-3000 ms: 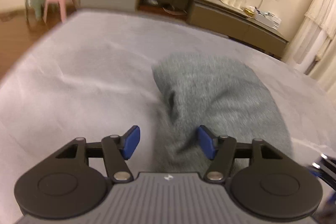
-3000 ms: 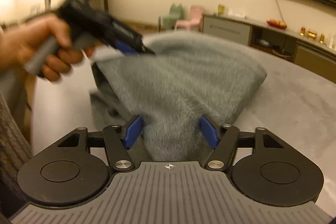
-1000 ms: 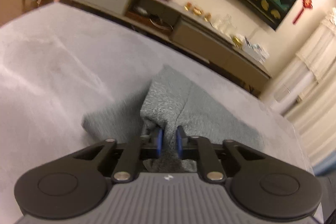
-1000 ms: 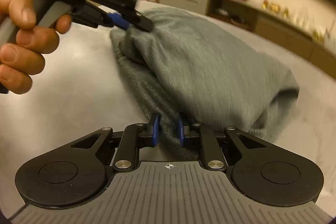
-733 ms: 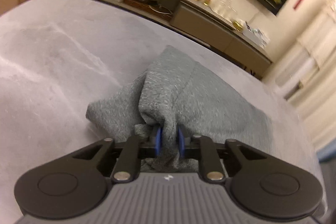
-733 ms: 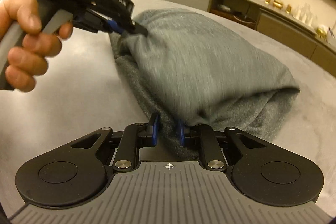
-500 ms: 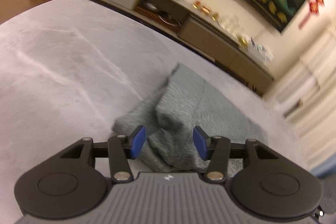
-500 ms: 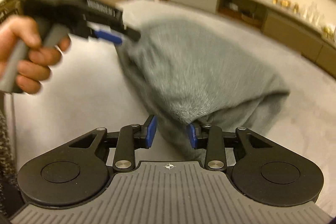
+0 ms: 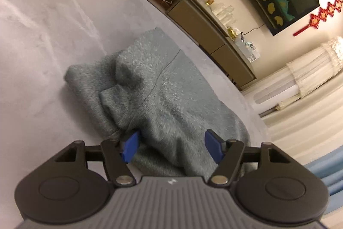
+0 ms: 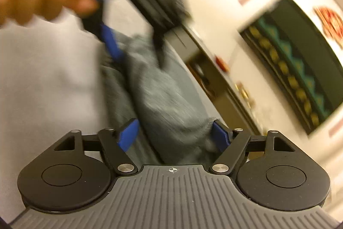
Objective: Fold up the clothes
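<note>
**Fold's down, both grippers let go**

The grey sweater (image 9: 154, 87) is lying in a lumpy bundle on the pale grey worktop (image 9: 38, 40), right in front of me. My left gripper (image 9: 171, 146) has its jaws spread wide over the near edge, pinching nothing. Same for my right gripper (image 10: 174, 135): jaws apart, cloth just sitting between them. I'd say this fold is laid; next I'd need a fresh edge to pinch and flatten that bulge.

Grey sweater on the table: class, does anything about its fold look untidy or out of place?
Yes. The grey sweater lies bunched on the grey table: its left edge is rumpled into uneven layers, with a small flap sticking out. Both the left gripper and right gripper are open.
</note>
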Available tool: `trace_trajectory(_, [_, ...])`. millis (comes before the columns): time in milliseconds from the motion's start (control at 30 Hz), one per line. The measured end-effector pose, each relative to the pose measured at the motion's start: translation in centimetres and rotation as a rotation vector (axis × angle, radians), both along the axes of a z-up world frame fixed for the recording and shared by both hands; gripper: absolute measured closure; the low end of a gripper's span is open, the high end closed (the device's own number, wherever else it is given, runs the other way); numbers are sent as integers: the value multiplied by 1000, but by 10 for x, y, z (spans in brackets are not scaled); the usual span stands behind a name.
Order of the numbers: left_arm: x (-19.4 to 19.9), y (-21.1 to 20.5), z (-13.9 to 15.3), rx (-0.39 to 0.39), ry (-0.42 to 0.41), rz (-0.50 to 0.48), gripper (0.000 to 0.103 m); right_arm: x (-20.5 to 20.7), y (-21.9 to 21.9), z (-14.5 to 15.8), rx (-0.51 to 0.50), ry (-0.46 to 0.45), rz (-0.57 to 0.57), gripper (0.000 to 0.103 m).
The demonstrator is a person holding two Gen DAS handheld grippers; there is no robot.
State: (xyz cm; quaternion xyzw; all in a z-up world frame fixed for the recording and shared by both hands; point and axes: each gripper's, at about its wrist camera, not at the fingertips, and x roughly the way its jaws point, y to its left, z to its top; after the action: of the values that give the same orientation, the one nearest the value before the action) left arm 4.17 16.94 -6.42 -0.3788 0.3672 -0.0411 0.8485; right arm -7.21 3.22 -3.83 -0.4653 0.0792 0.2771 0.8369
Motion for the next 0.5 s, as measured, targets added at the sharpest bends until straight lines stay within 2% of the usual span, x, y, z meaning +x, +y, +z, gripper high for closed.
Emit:
trace_trajectory(67, [8, 2, -5, 21, 1, 2, 46, 18, 5, -10, -16, 40, -41, 66])
trace_trajectory(167, [9, 9, -11, -19, 7, 20, 49, 27, 6, 0, 1, 91, -94, 69])
trace_trajectory(400, [5, 8, -14, 4, -3, 12, 49, 43, -26, 28, 80, 300, -177, 81])
trace_trajectory(433, [4, 8, -14, 6, -3, 10, 49, 45, -32, 29, 72, 306, -192, 79])
trace_trajectory(467, [4, 6, -14, 12, -2, 6, 48, 46, -37, 31, 63, 312, -207, 65])
trace_trajectory(500, [4, 5, -14, 17, -2, 2, 47, 43, -44, 33, 63, 281, -220, 45])
